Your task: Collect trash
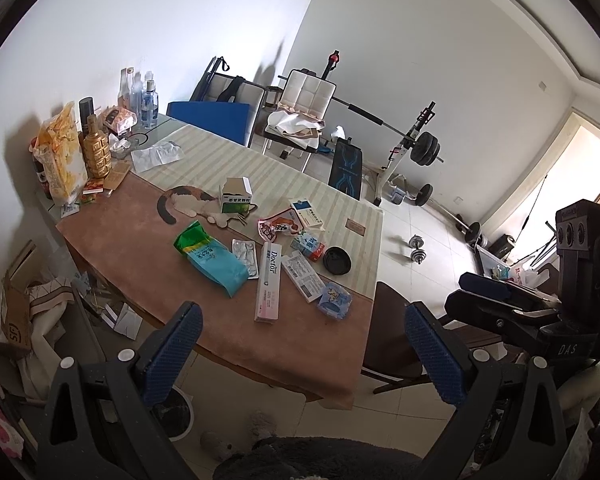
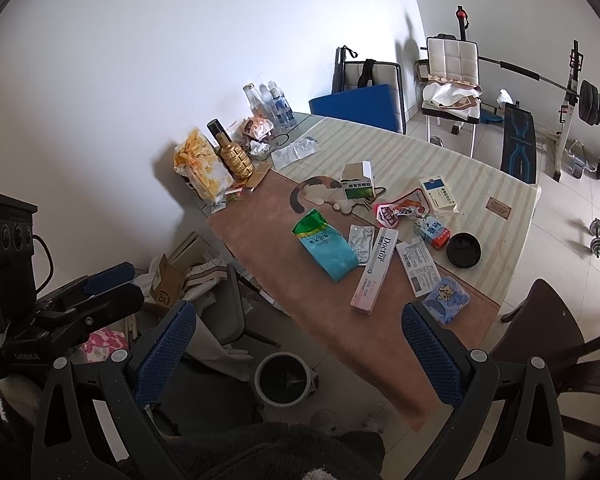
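Right wrist view: collection not begun, litter untouched on worktop [image 2: 260,240].
My right claw [image 2: 298,354] and left claw [image 1: 300,354] spread, empty; next, reach blue packet [image 2: 446,300] at near edge, bin [image 2: 283,378] below.

Both sets of tongs hang apart and empty short of the counter [image 1: 140,248], with open air between them and its near edge. The brown near-left stretch of the counter lies bare, while boxes, a green bag [image 1: 210,257] and a black lid [image 1: 337,261] crowd the middle. Bottles [image 1: 96,148] and a snack bag [image 1: 62,152] wall the far-left side, and a dark chair [image 1: 392,332] stands at the right corner.
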Demonstrator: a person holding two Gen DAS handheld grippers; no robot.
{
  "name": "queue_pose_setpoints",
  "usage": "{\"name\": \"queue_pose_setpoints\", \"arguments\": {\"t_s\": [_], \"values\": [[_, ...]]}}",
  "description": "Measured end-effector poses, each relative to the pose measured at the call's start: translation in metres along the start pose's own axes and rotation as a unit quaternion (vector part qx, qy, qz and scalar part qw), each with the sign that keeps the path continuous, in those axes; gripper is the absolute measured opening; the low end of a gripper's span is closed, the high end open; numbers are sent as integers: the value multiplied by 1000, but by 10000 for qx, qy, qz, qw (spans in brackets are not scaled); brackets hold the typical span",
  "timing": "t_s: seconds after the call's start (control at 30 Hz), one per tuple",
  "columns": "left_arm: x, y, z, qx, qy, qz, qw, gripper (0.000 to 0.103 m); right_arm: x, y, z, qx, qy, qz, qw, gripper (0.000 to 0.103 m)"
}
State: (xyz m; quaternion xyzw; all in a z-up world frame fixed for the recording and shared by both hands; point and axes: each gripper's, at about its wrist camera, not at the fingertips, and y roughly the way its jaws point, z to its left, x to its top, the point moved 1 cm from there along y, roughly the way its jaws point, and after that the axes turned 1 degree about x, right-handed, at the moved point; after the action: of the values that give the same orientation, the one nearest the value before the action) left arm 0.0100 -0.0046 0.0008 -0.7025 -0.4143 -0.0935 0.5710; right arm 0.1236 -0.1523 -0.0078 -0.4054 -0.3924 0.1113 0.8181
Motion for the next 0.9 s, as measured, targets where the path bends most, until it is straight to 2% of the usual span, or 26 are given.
{"name": "queue_pose_setpoints", "arguments": {"t_s": [0.9], "values": [[1, -5, -6, -28, 33, -21, 10000, 103, -4, -3, 3, 6, 28, -15, 10000, 103]]}}
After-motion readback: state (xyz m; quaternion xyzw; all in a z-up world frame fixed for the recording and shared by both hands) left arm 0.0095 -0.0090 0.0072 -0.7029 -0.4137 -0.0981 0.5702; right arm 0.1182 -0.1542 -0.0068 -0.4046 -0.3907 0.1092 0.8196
